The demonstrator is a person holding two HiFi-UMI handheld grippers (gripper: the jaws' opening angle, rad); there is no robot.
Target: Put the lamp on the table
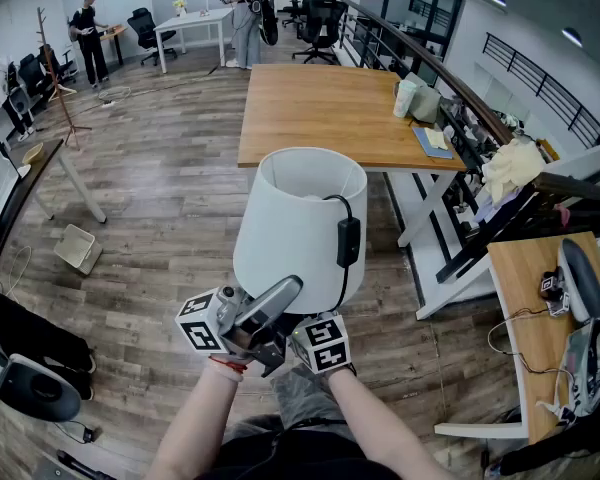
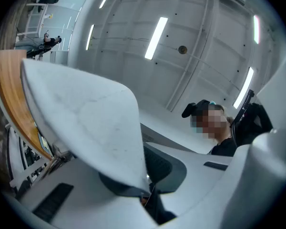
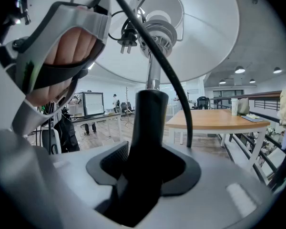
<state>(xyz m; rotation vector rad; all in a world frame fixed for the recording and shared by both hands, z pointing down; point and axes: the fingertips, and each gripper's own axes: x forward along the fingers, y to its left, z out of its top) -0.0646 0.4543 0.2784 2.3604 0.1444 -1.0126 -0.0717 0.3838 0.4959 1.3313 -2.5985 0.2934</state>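
I hold a lamp with a white shade (image 1: 298, 218) in front of me, above the wooden floor. Its black cord with an inline switch (image 1: 348, 241) hangs down the shade's right side. My left gripper (image 1: 280, 298) is shut on the shade's lower rim, which runs as a white sheet (image 2: 86, 123) into the left gripper (image 2: 145, 191). My right gripper (image 1: 315, 336) sits under the shade. In the right gripper view the right gripper (image 3: 142, 178) is shut on the black stem (image 3: 151, 123), with the shade's inside (image 3: 200, 32) and the plug (image 3: 126, 36) above. The wooden table (image 1: 320, 118) stands ahead.
A jug and cup (image 1: 416, 98) and a book (image 1: 432, 140) sit at the table's right edge. A second desk (image 1: 528, 298) with devices is at the right. A cardboard box (image 1: 77, 248) lies on the floor at the left. People and office chairs (image 1: 320, 23) are at the back.
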